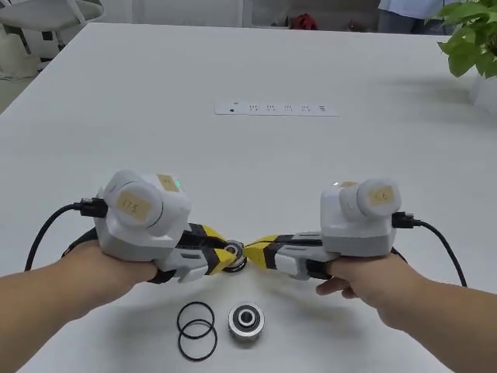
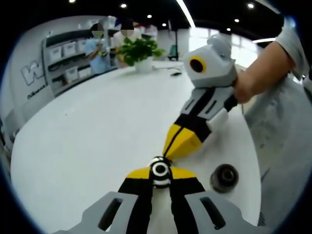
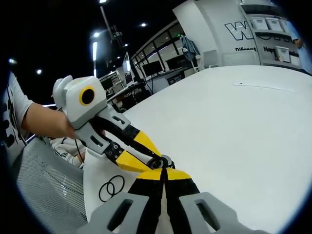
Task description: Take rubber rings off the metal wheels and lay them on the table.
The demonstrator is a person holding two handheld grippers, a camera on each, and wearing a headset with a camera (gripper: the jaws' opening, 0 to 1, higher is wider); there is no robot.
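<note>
Just above the white table (image 1: 256,155), my left gripper (image 1: 227,256) is shut on a small metal wheel (image 1: 235,254). In the left gripper view the wheel (image 2: 160,169) sits between my yellow jaw tips, still wearing a black rubber ring. My right gripper (image 1: 252,252) comes in from the opposite side, its jaws shut and pinching the ring at the wheel's rim (image 3: 165,161). Two black rubber rings (image 1: 196,329) lie overlapping on the table near me. Beside them lies a bare metal wheel (image 1: 246,320).
A white power strip (image 1: 276,109) lies across the middle of the table. A green potted plant (image 1: 472,43) stands at the far right corner. In the left gripper view people stand by shelves (image 2: 73,53) far behind the table.
</note>
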